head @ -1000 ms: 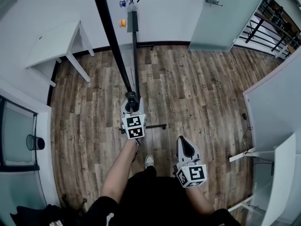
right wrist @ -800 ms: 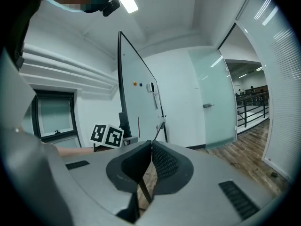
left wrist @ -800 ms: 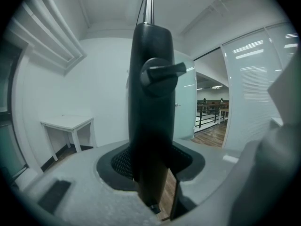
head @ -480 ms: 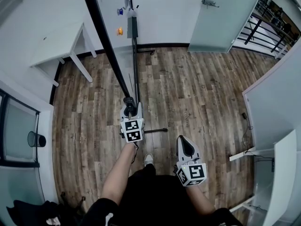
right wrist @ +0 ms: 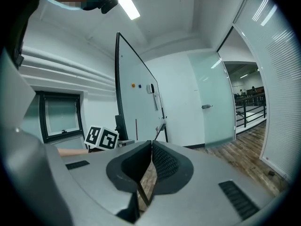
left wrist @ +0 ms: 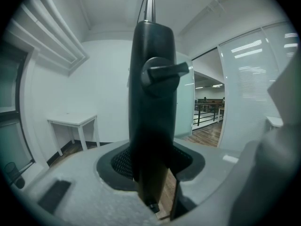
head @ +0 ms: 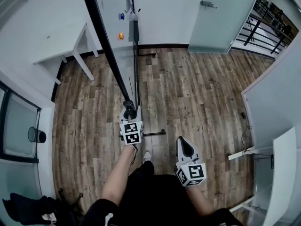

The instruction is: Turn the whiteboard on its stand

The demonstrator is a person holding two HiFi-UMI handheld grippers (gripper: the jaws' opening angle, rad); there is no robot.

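Clamped with the left gripper (head: 128,108) on the whiteboard (right wrist: 134,102), pressing both sides of its near black upright edge (head: 104,41) just under a locking knob (left wrist: 162,72). Rising straight up from that gripper, long axis vertical, with the white face stretching away ahead and slightly right of it, over the stand's foot bar (head: 154,133) on the wood floor (head: 197,93). Holding the right gripper (head: 184,145) closed on nothing, back by the body and off to the right of the gripped edge, well apart from the board. Best swung by the left then, probably: already on the frame, so a sideways carry of this end should bring the face round. Against a second earlier: same clamp at the same spot, yet drawn a little nearer the body in the head view, foot bar shifted along with it, upright leaning further left; right gripper hardly changed.
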